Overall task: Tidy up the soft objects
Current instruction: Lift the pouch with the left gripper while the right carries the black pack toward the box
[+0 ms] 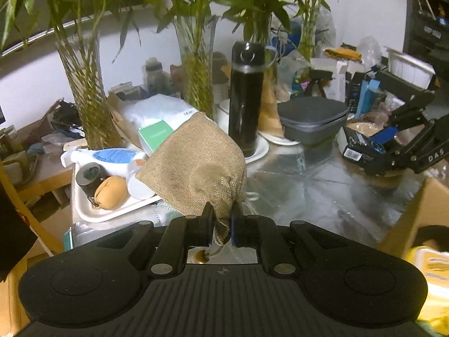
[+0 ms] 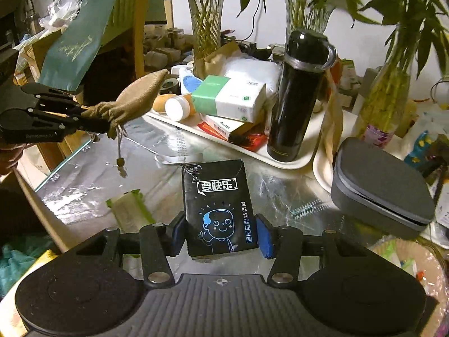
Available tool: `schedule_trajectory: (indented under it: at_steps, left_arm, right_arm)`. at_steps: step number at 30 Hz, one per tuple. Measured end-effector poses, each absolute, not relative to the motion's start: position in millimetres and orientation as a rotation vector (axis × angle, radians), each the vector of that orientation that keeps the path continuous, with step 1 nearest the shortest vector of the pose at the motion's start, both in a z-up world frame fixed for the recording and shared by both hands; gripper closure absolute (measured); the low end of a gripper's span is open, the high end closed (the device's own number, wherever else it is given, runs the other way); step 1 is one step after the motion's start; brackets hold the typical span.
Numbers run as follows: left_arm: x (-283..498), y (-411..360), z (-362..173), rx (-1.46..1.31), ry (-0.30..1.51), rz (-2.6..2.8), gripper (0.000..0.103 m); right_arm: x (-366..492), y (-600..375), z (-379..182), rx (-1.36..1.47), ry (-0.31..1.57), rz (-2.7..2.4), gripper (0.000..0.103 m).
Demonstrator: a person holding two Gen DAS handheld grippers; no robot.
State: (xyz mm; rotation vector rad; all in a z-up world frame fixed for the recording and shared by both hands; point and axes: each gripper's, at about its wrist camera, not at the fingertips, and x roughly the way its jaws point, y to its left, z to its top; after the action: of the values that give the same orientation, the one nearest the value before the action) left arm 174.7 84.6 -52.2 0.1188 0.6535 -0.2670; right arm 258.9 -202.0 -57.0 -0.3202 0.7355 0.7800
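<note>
My left gripper [image 1: 223, 216] is shut on the gathered neck of a tan cloth drawstring pouch [image 1: 196, 163], which hangs above the glass table. From the right wrist view the same pouch [image 2: 137, 98] sticks out of the left gripper [image 2: 95, 123] at the left, its cord and bead dangling. A black tissue pack [image 2: 217, 207] with blue cartoon print is clamped between the blue pads of my right gripper [image 2: 221, 236], lifted over the table. In the left wrist view that right gripper [image 1: 373, 151] shows at the far right with the black pack [image 1: 357, 143].
A white tray [image 2: 280, 163] holds a black flask [image 2: 297, 95], tissue packs [image 2: 233, 98] and a small bottle. A grey zip case [image 2: 384, 188] lies at right. Glass vases of bamboo [image 1: 89, 92] line the back. A green-white pack [image 2: 132, 207] lies on the glass table [image 1: 322, 191].
</note>
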Motion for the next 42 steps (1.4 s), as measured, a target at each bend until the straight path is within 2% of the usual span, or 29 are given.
schedule_trajectory:
  at_steps: [23, 39, 42]
  left_arm:
    - [58, 20, 30, 0.258, 0.584, -0.366, 0.091]
    - [6, -11, 14, 0.265, 0.721, -0.463, 0.091]
    - [0, -14, 5, 0.259, 0.764, -0.452, 0.086]
  right_arm:
    - [146, -231, 4, -0.291, 0.669, 0.76, 0.049]
    - [91, -246, 6, -0.302, 0.677, 0.761, 0.049]
    - [85, -245, 2, -0.304, 0.684, 0.76, 0.049]
